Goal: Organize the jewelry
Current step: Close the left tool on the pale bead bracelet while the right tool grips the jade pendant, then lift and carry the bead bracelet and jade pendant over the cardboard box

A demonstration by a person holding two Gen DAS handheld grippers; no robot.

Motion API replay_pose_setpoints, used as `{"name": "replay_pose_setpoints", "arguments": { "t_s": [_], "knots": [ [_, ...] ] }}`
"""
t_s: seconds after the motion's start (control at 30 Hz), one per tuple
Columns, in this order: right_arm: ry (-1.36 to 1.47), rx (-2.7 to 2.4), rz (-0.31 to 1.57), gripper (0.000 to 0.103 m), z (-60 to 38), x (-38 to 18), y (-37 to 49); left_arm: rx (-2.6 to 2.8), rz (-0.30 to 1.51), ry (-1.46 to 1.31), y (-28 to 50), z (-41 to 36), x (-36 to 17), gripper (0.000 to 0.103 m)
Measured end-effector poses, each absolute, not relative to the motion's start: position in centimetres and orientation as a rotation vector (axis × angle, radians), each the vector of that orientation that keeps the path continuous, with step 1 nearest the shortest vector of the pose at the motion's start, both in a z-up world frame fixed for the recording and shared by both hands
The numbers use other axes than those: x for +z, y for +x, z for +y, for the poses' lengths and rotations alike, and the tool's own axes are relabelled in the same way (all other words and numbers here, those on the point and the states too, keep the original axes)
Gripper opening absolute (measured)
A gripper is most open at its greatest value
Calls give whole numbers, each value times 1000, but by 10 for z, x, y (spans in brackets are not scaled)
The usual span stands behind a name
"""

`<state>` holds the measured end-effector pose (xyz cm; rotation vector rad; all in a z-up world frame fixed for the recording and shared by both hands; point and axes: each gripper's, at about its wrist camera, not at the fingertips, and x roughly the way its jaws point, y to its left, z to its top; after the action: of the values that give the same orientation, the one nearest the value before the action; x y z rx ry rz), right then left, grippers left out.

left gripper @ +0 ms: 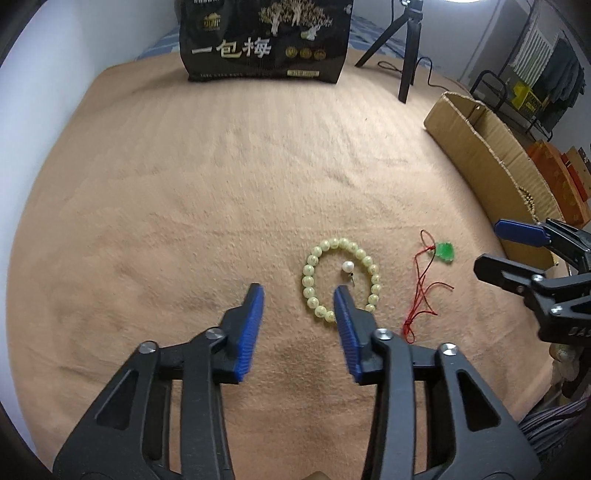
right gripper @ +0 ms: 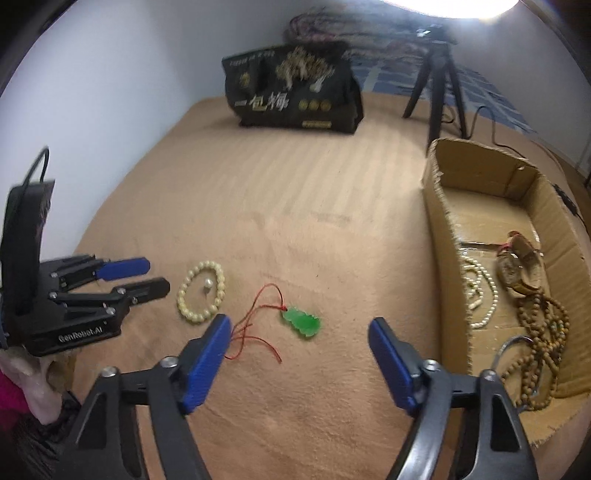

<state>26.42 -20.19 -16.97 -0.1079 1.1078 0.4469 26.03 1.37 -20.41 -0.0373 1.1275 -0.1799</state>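
Both fingers [left gripper: 258, 295] [right gripper: 380, 332] parted, empty, above bare blanket [left gripper: 221, 184] beside bracelet [left gripper: 341, 280], pendant [right gripper: 301, 321].

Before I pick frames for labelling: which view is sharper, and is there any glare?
Left wrist view: crisp on the bead bracelet and green pendant, edges bent by the fisheye. Right wrist view: softer, the black bag and tripod smeared, and a lamp blown out at the top edge.
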Motion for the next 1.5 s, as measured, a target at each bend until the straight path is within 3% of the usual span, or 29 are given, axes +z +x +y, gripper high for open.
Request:
{"name": "replay_pose_setpoints", "arguments": {
  "t_s": [0.13,0.2,0.53,0.83,1.0,1.17,1.2,1.5],
  "knots": [
    [-181,473,1116,64,-197,-182,266,-183,1140,-43,262,13,-210,37],
    [-221,482,1113,61,-194,-186,265,-182,1149,-36,263,11,-214,30],
    [-348,488,1117,54,-177,-203,267,-188,1172,-21,268,7,-224,27],
    [-383,497,1117,50,-168,-212,274,-183,1176,10,271,1,-227,12],
    [-373,508,1132,27,-167,-211,273,-175,1169,24,271,0,-228,6],
    [-390,506,1124,23,-165,-210,270,-167,1155,34,267,-1,-226,6],
    [-387,506,1124,16,-165,-210,269,-163,1149,36,266,0,-225,5],
    [-360,508,1092,16,-167,-198,264,-151,1091,10,262,7,-205,5]
  ]
}}
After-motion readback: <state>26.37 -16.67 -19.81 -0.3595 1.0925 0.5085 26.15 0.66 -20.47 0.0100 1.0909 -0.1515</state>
